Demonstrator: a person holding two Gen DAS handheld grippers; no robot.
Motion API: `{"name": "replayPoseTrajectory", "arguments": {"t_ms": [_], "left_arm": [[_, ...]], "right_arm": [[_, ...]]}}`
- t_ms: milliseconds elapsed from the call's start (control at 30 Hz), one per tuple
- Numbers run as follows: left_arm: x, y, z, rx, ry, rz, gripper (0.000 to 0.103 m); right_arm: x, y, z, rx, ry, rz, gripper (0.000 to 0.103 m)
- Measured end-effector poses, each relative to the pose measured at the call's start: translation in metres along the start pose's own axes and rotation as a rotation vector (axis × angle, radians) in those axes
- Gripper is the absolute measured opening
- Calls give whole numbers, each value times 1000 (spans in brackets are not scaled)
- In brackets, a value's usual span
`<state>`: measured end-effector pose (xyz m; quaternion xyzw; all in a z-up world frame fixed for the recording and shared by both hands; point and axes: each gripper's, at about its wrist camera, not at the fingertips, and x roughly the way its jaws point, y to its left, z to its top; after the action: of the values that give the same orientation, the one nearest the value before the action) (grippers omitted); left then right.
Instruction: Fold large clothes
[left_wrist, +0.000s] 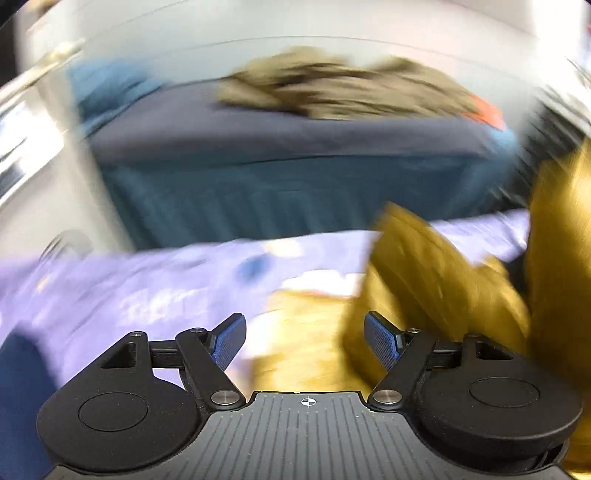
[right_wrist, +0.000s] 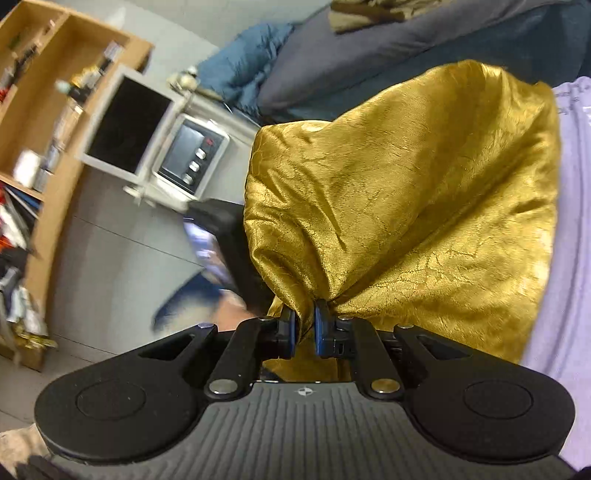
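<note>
Right gripper (right_wrist: 305, 325): jaws clamped on a bunched fold of the gold satin garment (right_wrist: 406, 206), blue pads pressed together with fabric pinched between them. The cloth balloons up and away from the pinch, shiny and creased, and fills the middle of the right wrist view. To its right lies a lilac sheet (right_wrist: 569, 236)

Left gripper (left_wrist: 304, 341): jaws wide apart, nothing between the pads. It sits over the lilac sheet (left_wrist: 110, 280) with the gold garment (left_wrist: 436, 266) just beside its right finger, not touching as far as the blur allows. Left wrist view is heavily motion-smeared

Background: bed with dark blue cover (left_wrist: 295, 147), a tan pile of clothes (left_wrist: 340, 88) on top. In the right wrist view, wooden shelving (right_wrist: 48, 110) and a white appliance (right_wrist: 188, 158) against the wall, grey floor below
</note>
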<state>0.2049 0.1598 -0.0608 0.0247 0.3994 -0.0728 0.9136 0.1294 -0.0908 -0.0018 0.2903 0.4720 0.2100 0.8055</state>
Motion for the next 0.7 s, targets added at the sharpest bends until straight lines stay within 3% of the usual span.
{"name": "replayPoseTrajectory", "arguments": {"t_ms": [100,233,333,433,500,600,700], "left_arm": [[-36,54,-1,-123,-22,35,103],[-95,85,-9,-188,-103,-17,103],[-129,91,-20,-241,-151,-80,103],[-147,79,-46,-248,-161,-181,103],[-145,63,-70,-200,-106,-231,103],[-122,34,-102,-142,9,-278,103],[-100,4,-111,-118,27,-338,103]], "right_arm": [[46,9,2,-34,58,-51,13],[128,13,-2,11,177,-51,13],[192,26,-14,-59,237,-167,12],[236,39,-24,-122,214,-291,11],[250,49,-20,-153,215,-315,11],[262,53,0,-168,320,-305,11],[254,23,23,-26,449,-219,11]]}}
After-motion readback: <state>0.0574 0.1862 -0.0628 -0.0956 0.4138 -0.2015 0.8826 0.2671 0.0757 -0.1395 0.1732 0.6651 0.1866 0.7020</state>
